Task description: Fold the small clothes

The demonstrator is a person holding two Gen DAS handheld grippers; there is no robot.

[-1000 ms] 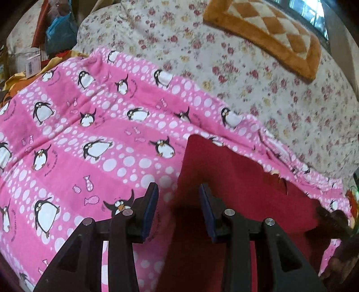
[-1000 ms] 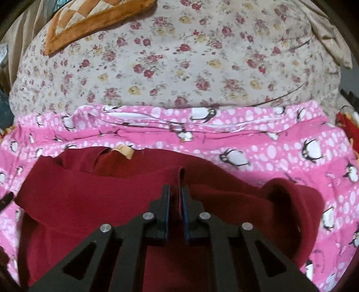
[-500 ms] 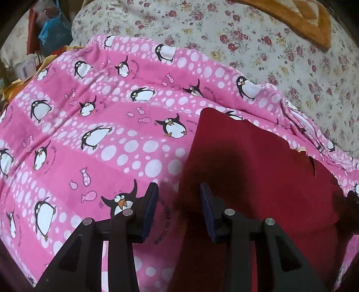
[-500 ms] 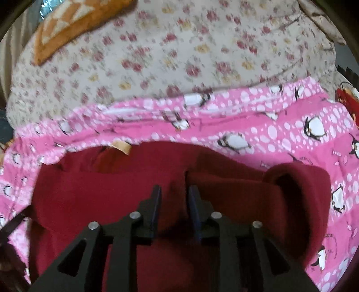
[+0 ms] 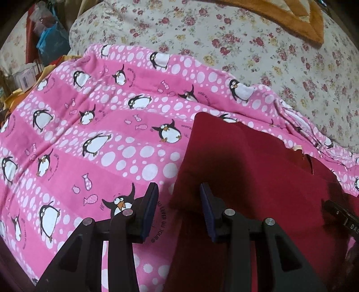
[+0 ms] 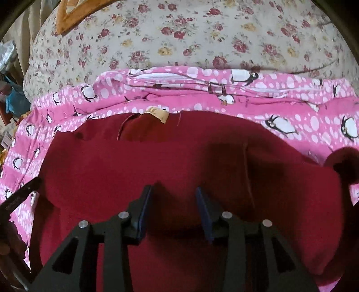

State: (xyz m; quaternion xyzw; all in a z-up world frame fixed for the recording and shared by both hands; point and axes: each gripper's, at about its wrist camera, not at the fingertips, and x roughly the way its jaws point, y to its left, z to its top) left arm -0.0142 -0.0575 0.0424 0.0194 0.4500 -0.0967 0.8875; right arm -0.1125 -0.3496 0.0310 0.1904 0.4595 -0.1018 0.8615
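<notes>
A dark red garment (image 5: pixel 246 161) lies partly folded on a pink penguin blanket (image 5: pixel 101 134). In the right wrist view the red garment (image 6: pixel 179 161) shows a tan neck label (image 6: pixel 158 114) at its far edge. My left gripper (image 5: pixel 179 202) is open and empty, straddling the garment's left edge just above the blanket. My right gripper (image 6: pixel 172 202) is open and empty, over the middle of the garment's folded top layer. A rolled sleeve end (image 6: pixel 343 164) sticks out at the right.
A floral bedspread (image 6: pixel 179 38) lies beyond the penguin blanket (image 6: pixel 246 101). An orange checked cushion (image 5: pixel 291 15) sits at the back. Bags and clutter (image 5: pixel 44 45) stand at the left. The other gripper's tip (image 5: pixel 341 213) shows at the right edge.
My right gripper has opened and let go of the red garment's fold, which now lies flat. My left gripper has stayed open and drawn back a little along the left edge.
</notes>
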